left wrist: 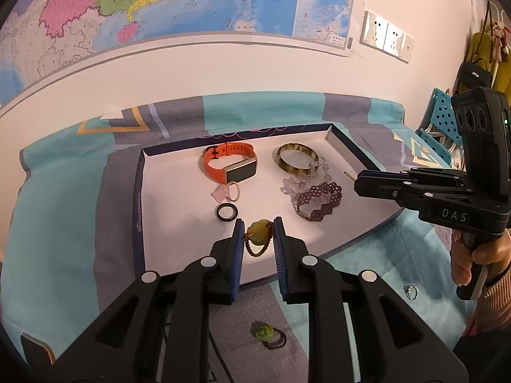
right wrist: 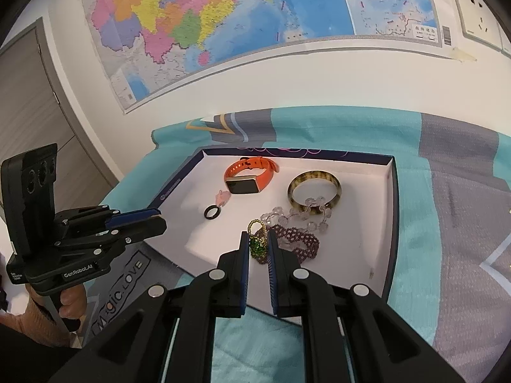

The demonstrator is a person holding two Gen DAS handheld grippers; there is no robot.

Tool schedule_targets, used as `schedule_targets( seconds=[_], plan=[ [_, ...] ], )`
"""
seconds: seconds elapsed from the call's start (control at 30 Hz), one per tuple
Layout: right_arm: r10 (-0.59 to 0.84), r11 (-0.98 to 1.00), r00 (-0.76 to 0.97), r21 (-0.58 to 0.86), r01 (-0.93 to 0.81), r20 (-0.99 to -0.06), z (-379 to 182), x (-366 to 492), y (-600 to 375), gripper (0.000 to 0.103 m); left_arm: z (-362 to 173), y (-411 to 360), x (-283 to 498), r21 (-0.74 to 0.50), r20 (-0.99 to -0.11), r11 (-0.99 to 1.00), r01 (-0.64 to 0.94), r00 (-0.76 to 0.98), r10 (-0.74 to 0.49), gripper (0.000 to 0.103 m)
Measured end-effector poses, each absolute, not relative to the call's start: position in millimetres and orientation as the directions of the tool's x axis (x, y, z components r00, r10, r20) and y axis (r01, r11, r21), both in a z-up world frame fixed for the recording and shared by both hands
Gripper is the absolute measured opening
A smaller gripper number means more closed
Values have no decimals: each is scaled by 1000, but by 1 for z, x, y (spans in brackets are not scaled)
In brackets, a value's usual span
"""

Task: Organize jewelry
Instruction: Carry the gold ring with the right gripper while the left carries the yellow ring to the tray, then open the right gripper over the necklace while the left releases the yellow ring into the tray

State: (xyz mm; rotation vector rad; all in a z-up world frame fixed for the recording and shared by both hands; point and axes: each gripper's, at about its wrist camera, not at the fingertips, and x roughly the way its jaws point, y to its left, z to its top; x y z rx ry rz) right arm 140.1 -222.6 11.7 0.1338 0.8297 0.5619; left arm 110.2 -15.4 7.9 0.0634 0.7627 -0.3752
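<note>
Tools in both hands hover over the near edge of a shallow white tray (left wrist: pixel 140 191) with a dark rim, set on a teal and grey patterned cloth (left wrist: pixel 64 223). The left tool (left wrist: pixel 258 234) is clamped on a yellow-green bead pendant (left wrist: pixel 257 235) whose brown bead loop hangs between the blue pads. The right tool (right wrist: pixel 258 245) is clamped on a green beaded ring (right wrist: pixel 257 245), its gold bead loop sticking up past the fingertips.

Just beyond the left tool lies a black ring (left wrist: pixel 226 212), then a small pink bead ring (left wrist: pixel 230 191), then an orange smartwatch (left wrist: pixel 230 166) at the far side. To the right sit a purple beaded bracelet (left wrist: pixel 319 201), a clear crystal bracelet (left wrist: pixel 295 185) and a mottled bangle (left wrist: pixel 296 159).

Outside the tray, on the near cloth, lie a green flower ring (left wrist: pixel 265 335) and a silver ring (left wrist: pixel 410 291). A map (right wrist: pixel 223 16) covers the wall behind.

Each tool points downward at a slant, held by a hand (left wrist: pixel 479 261) gripping its handle.
</note>
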Motion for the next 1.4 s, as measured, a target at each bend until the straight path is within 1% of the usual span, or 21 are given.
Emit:
schedule_targets(
  seconds=[0.67, 1.17, 1.4],
  plan=[
    [485, 868, 518, 315, -384, -705, -9, 165, -215, 10, -15, -14, 142, -99, -729, 946, 308, 625, -280, 19],
    [455, 879, 504, 282, -384, -734, -20, 171, -203, 10, -27, -17, 156, -90, -754, 953, 290, 605, -256, 19],
    [445, 883, 504, 269, -384, -740, -21, 171, -199, 13, -33, -21, 159, -86, -765, 953, 291, 593, -251, 20]
  ],
)
